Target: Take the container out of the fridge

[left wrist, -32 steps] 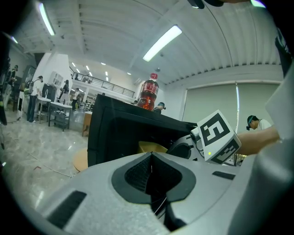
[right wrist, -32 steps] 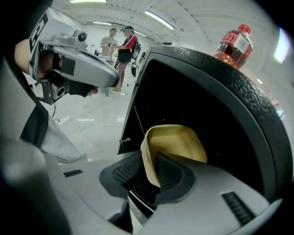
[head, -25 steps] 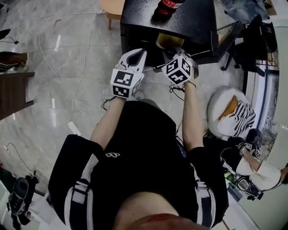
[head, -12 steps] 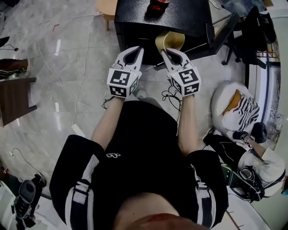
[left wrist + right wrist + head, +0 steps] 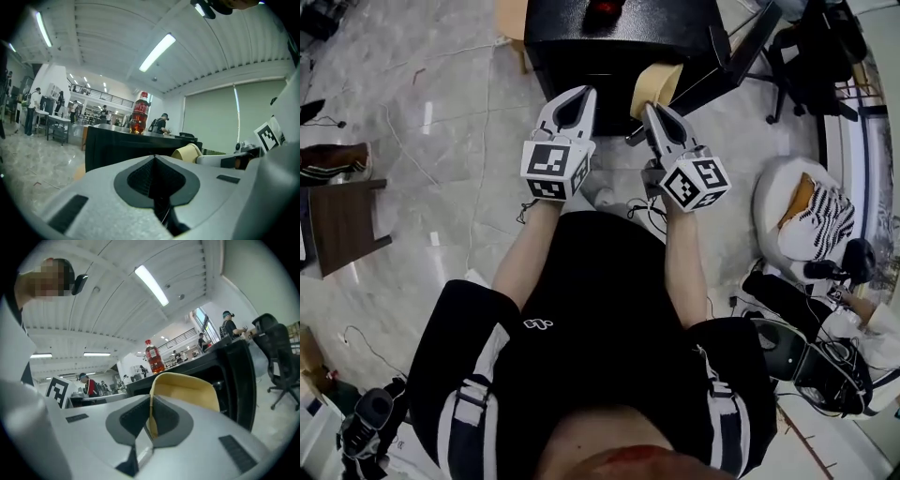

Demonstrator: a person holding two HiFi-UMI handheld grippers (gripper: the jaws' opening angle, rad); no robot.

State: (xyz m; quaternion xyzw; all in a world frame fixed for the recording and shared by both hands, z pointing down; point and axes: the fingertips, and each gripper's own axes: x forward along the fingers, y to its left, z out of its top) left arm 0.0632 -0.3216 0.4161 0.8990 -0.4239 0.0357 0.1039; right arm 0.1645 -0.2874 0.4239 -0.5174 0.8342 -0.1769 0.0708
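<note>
The black mini fridge [image 5: 619, 37] stands ahead with its door [image 5: 727, 61] swung open to the right. A beige container [image 5: 658, 84] is out in front of the fridge opening, and my right gripper [image 5: 652, 107] is shut on its rim. In the right gripper view the container's thin wall [image 5: 187, 392] is pinched between the pads of the right gripper [image 5: 151, 416]. My left gripper [image 5: 578, 93] hovers just left of it, shut with nothing held. The left gripper [image 5: 154, 180] shows its pads pressed together, with the container [image 5: 187, 152] off to its right.
A red soda bottle [image 5: 605, 9] stands on top of the fridge. A black office chair [image 5: 816, 52] is to the right, a white bag [image 5: 802, 220] lies on the floor at right, and a dark wooden bench [image 5: 342, 225] at left. Cables trail over the tiled floor.
My right gripper has drawn back toward the person with the container, which has come out of the fridge opening. The left gripper stayed alongside, shut.
</note>
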